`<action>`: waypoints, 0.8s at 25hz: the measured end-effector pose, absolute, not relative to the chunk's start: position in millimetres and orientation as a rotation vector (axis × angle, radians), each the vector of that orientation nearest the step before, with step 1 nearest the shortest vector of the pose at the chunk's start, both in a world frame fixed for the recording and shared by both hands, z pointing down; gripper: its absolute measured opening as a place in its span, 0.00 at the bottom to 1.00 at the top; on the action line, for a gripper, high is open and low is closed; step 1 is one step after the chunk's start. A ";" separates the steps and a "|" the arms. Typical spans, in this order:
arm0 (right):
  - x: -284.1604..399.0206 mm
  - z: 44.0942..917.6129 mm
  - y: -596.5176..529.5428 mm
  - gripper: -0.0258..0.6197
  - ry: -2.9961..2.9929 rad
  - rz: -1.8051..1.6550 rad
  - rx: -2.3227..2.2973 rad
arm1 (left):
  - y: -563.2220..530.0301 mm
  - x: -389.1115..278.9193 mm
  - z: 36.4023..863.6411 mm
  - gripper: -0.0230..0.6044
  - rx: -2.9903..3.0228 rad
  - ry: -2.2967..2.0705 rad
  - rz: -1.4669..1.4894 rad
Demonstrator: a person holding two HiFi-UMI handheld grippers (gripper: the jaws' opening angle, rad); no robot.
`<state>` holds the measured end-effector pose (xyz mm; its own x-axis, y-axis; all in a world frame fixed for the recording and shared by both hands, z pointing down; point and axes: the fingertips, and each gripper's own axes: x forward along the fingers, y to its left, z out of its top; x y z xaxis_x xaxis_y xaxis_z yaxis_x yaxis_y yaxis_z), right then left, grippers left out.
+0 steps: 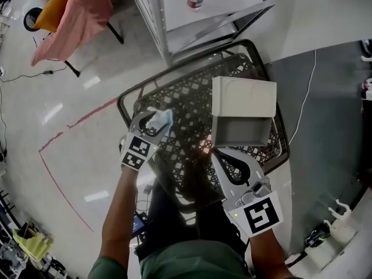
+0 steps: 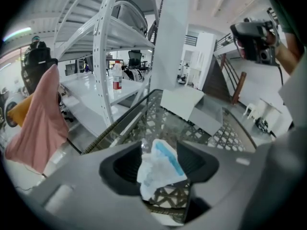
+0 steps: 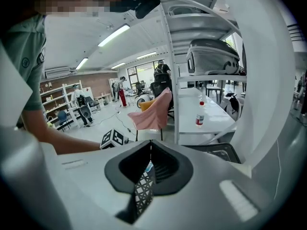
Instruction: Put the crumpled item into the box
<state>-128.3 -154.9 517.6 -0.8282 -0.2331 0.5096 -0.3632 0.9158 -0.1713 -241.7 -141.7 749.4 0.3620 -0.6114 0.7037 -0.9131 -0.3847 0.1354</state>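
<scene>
Black lattice basket [image 1: 186, 106] below me, with the open grey box [image 1: 241, 133] on its right side. My left gripper [image 1: 156, 121] has its fingers spread wide around the crumpled white-and-blue wrapper [image 2: 158, 171] at the basket's left, not squeezing. My right gripper [image 1: 217, 154], fingers together on nothing, hangs just beside the box.
</scene>
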 end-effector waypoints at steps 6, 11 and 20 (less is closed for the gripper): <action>-123.8 532.4 -154.9 0.05 -2.563 0.376 0.433 | -143.8 -242.5 773.8 0.40 2.086 -1.325 0.768; -121.3 543.0 -157.1 0.05 -2.556 0.393 0.440 | -149.8 -246.1 785.1 0.33 2.086 -1.347 0.767; -113.8 544.8 -160.2 0.05 -2.554 0.397 0.461 | -149.6 -241.6 795.5 0.26 2.097 -1.394 0.783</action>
